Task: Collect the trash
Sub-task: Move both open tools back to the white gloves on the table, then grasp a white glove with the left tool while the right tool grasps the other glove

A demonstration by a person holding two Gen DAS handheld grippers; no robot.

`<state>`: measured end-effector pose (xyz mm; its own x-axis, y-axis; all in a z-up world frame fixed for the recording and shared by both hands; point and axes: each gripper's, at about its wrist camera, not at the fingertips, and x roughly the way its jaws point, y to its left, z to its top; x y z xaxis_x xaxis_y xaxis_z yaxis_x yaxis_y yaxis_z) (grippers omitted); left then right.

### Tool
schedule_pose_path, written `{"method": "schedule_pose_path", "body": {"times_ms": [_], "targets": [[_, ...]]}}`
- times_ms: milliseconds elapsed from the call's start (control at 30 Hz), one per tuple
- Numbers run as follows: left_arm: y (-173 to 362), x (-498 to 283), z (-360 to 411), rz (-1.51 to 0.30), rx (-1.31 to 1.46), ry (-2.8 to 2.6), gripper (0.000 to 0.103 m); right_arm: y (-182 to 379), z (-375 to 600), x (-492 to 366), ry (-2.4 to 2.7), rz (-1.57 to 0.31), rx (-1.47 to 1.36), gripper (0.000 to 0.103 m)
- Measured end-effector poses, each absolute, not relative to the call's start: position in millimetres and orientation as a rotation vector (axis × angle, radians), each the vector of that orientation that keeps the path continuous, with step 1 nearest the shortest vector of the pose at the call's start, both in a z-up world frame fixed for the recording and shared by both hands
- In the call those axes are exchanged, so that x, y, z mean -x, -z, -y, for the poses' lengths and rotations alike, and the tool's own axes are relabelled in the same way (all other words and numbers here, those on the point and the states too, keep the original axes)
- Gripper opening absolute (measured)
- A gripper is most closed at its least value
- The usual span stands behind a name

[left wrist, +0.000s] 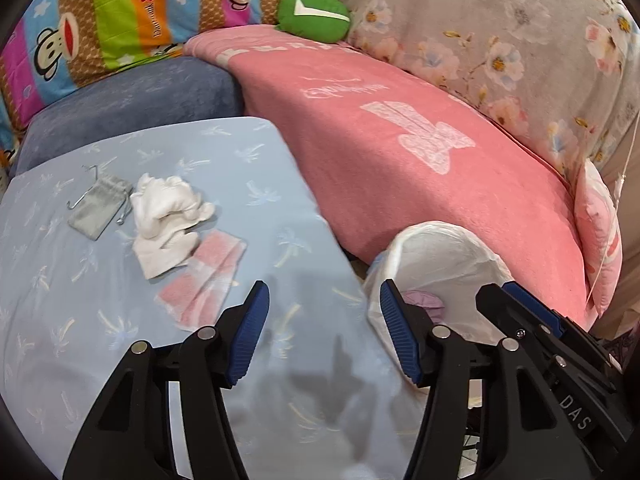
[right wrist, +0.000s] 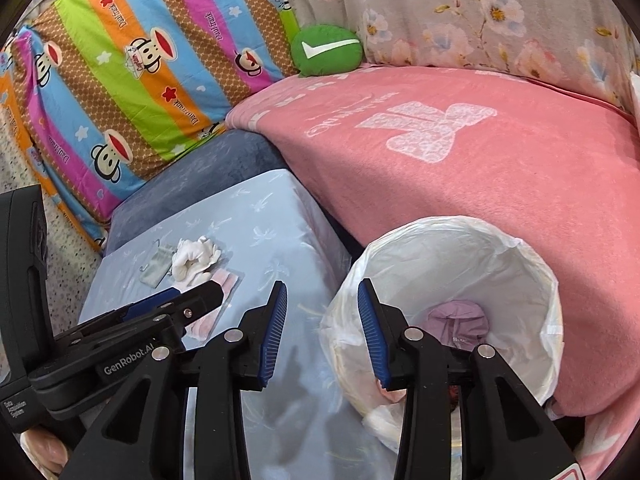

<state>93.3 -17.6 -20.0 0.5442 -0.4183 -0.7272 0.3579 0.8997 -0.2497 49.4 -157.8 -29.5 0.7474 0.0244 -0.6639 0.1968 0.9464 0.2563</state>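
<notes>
On the light blue palm-print cloth [left wrist: 100, 320] lie a crumpled white tissue [left wrist: 168, 216], a clear packet with pink inside [left wrist: 204, 280] and a grey drawstring pouch [left wrist: 98, 206] beside a metal hook. My left gripper [left wrist: 324, 332] hangs open over the cloth, to the right of the packet, with nothing between its fingers. A bin lined with a white bag [left wrist: 452, 256] stands off the cloth's right edge, a purple wad [right wrist: 464, 320] inside it. My right gripper [right wrist: 322, 332] is open and empty, above the gap between the cloth and the bin's rim [right wrist: 532, 264]. The tissue [right wrist: 194, 260] also shows in the right wrist view.
A pink blanket [left wrist: 400, 140] covers the bed behind the bin. A striped monkey-print pillow [right wrist: 132, 80], a green plush with a white tick [right wrist: 326, 54] and a floral quilt [right wrist: 480, 12] lie further back. A dark blue cushion [left wrist: 132, 100] borders the cloth's far edge.
</notes>
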Motion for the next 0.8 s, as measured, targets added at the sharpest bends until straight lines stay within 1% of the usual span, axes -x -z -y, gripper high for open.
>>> {"method": "schedule_pose_path", "body": {"times_ms": [100, 233, 567, 800], "targets": [[23.8, -99.9, 2.0, -0.885, 0.079, 0.429, 0.056, 35.2, 146.4, -59.5, 0.075, -0.74, -0.319, 0.037], [30.8, -113.4, -22.3, -0.896, 0.108, 0.374, 0.06, 44.0, 128.2, -73.8, 0.043, -0.763, -0.305, 0.037], [48.3, -160.1, -73.1, -0.925, 0.167, 0.275, 0.061, 70.1, 80.6, -118.3, -0.025, -0.831, -0.274, 0.037], [58.6, -194.0, -76.2, -0.949, 0.176, 0.279, 0.061, 83.4, 53.8, -155.7, -0.049, -0.859, -0.267, 0.037]]}}
